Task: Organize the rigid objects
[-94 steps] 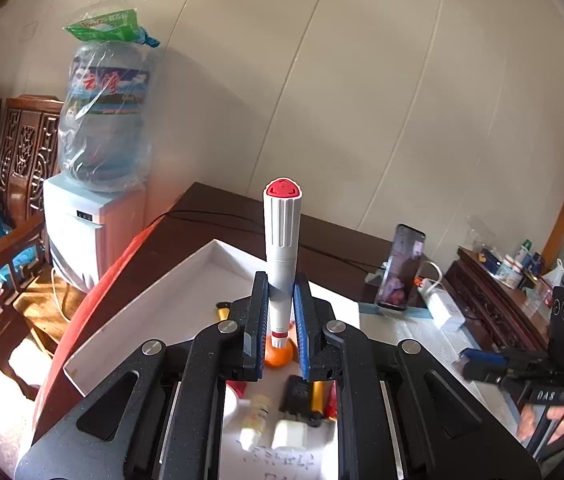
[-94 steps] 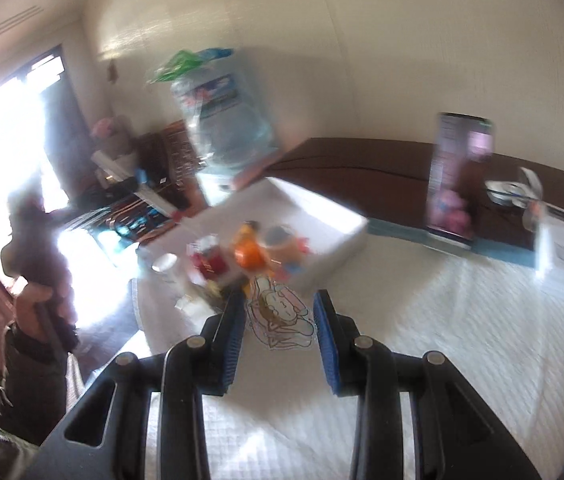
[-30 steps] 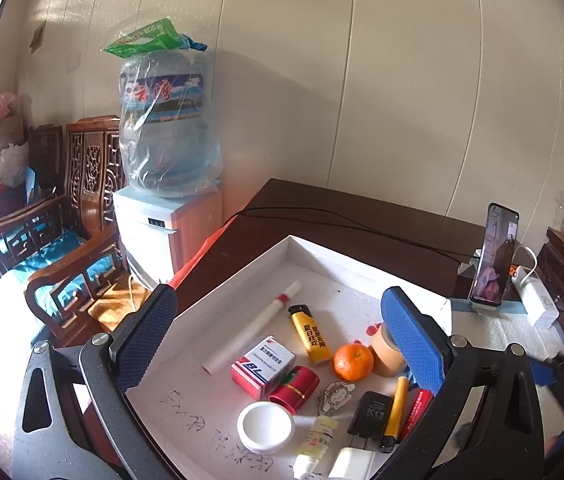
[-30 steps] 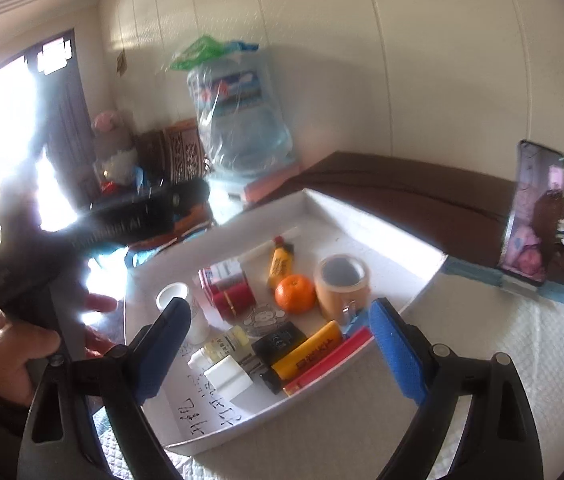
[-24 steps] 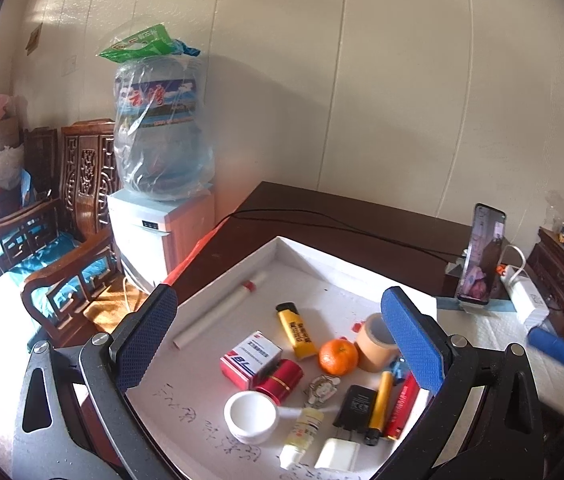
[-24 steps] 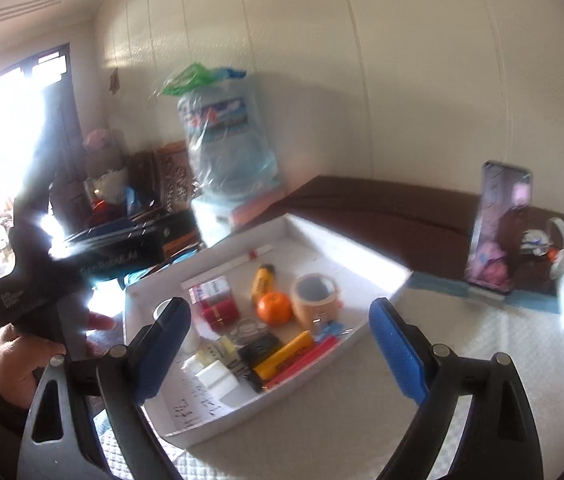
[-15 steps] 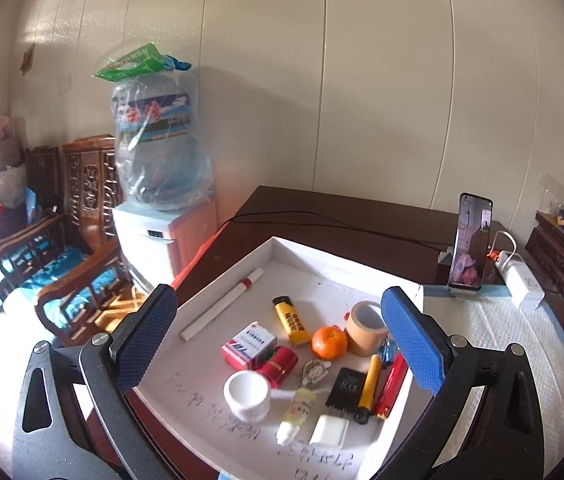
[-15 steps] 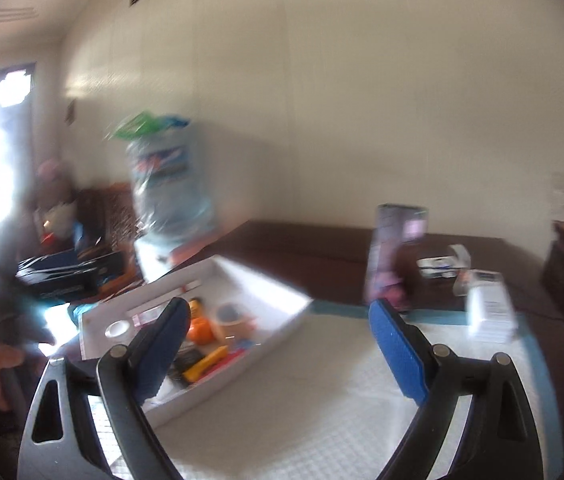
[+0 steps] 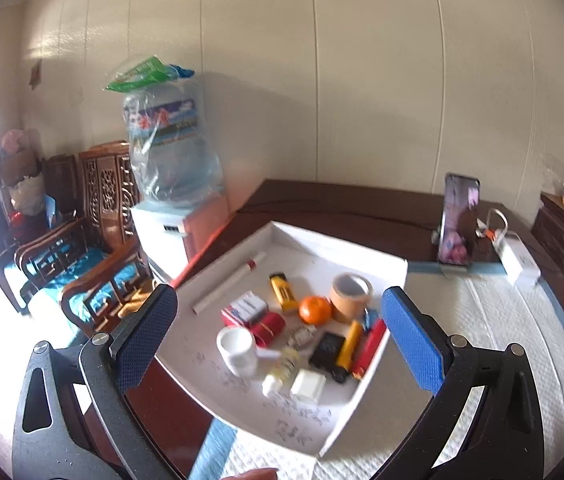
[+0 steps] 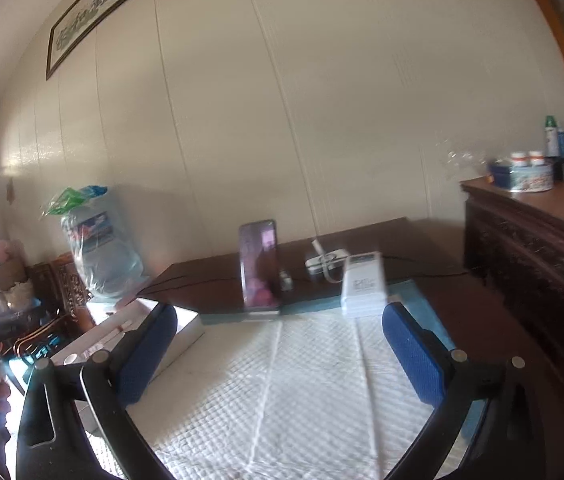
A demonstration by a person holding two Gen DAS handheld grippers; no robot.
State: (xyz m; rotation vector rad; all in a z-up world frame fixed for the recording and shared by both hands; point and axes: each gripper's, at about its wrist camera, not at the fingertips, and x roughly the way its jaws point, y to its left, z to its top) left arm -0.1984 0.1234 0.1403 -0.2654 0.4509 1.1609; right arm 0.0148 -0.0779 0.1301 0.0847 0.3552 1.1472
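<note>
A white tray [image 9: 377, 258] on the table holds a white marker with a red cap [image 9: 229, 287], a yellow lighter [image 9: 281, 286], an orange [image 9: 314, 309], a tape roll [image 9: 350, 292], a red-and-white box [image 9: 244, 309], a white cup [image 9: 237, 346] and several other small items. My left gripper [image 9: 278, 340] is open and empty, held above and in front of the tray. My right gripper [image 10: 280, 356] is open and empty over the white quilted mat [image 10: 282, 392]; the tray's corner [image 10: 186, 326] shows at its left.
A phone [image 9: 459, 220] stands on a holder at the back of the dark wooden table, with a white power strip [image 9: 517, 256] beside it. A water dispenser [image 9: 170, 184] and wooden chair [image 9: 94, 248] stand left. A dark cabinet [image 10: 541, 248] stands right.
My left gripper let go of the marker, which now lies in the tray, and drew back and up. My right gripper opened and swung right, away from the tray.
</note>
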